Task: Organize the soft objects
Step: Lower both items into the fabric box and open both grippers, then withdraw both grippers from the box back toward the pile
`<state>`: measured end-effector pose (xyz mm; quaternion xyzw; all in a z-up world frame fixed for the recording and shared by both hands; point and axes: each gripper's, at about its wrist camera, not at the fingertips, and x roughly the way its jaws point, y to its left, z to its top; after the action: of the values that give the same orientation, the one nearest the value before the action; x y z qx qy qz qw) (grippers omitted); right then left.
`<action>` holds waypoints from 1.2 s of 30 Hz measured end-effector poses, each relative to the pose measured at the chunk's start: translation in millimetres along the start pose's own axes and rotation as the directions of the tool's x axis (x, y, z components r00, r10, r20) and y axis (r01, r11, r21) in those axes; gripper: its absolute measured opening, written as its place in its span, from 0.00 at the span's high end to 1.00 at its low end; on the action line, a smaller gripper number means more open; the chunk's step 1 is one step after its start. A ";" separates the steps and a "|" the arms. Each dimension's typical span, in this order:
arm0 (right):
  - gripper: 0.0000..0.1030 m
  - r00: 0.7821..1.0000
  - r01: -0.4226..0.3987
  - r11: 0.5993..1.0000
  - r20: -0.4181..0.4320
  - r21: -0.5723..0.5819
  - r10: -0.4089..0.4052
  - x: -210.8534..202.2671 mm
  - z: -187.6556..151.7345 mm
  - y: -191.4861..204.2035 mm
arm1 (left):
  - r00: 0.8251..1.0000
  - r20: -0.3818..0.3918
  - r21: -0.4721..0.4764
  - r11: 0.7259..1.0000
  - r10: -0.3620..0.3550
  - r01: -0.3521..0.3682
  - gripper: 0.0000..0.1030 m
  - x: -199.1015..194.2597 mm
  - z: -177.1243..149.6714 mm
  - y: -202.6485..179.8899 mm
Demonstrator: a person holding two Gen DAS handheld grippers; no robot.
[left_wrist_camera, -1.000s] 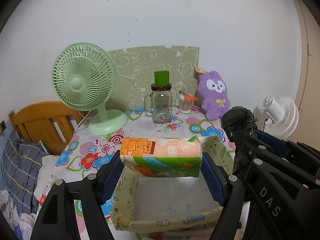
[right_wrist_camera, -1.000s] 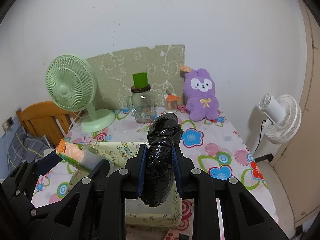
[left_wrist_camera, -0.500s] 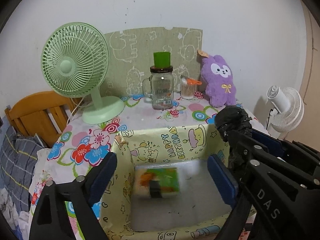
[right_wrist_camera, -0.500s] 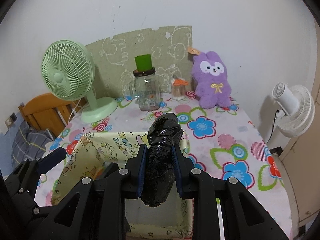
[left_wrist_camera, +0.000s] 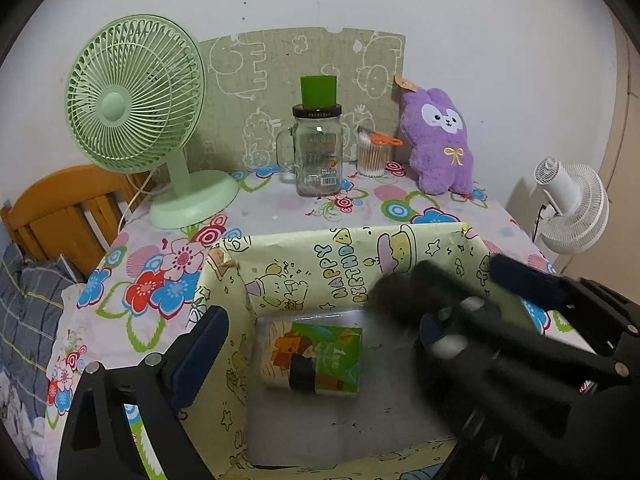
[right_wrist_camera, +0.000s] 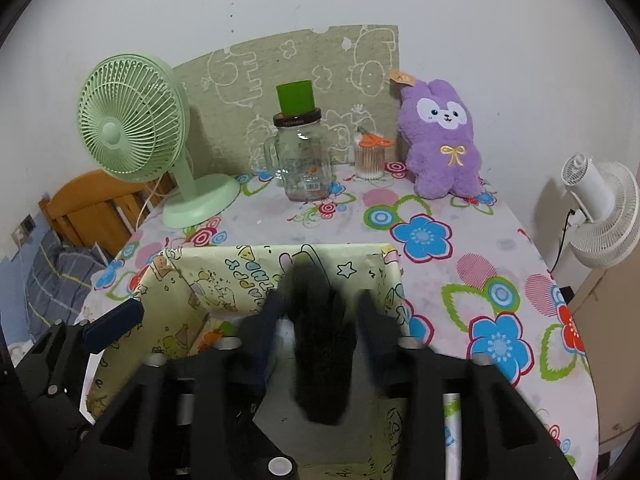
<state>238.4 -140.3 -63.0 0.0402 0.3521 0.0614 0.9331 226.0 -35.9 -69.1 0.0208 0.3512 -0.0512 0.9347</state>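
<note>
A tissue pack lies on the floor of the yellow birthday-print box. My left gripper hangs over it, jaws still opening, with nothing between them. In the right wrist view my right gripper is over the box with its jaws opening. A black plastic-wrapped bundle is blurred between them, clear of the pads, and it also shows blurred in the left wrist view. A purple bunny plush sits at the back right of the table.
At the back stand a green desk fan, a glass jar mug with a green cup on it, and a cotton swab pot. A white fan stands off the table's right edge, and wooden furniture to its left.
The tissue pack left my left gripper and dropped into the box as those jaws widened. My right jaws came apart off the black bundle. Both grippers sank toward the box.
</note>
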 end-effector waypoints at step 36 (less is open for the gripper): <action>0.00 0.990 -0.003 0.999 0.139 -0.050 0.010 -100.6 -9.5 14.6 | 0.990 0.138 0.013 1.000 -0.014 0.012 0.01 -96.9 -12.3 -6.4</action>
<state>156.0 -139.9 -2.8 0.0223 0.2845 0.0704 0.9558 144.8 -33.5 -14.6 0.0206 0.2852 -0.0610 0.9563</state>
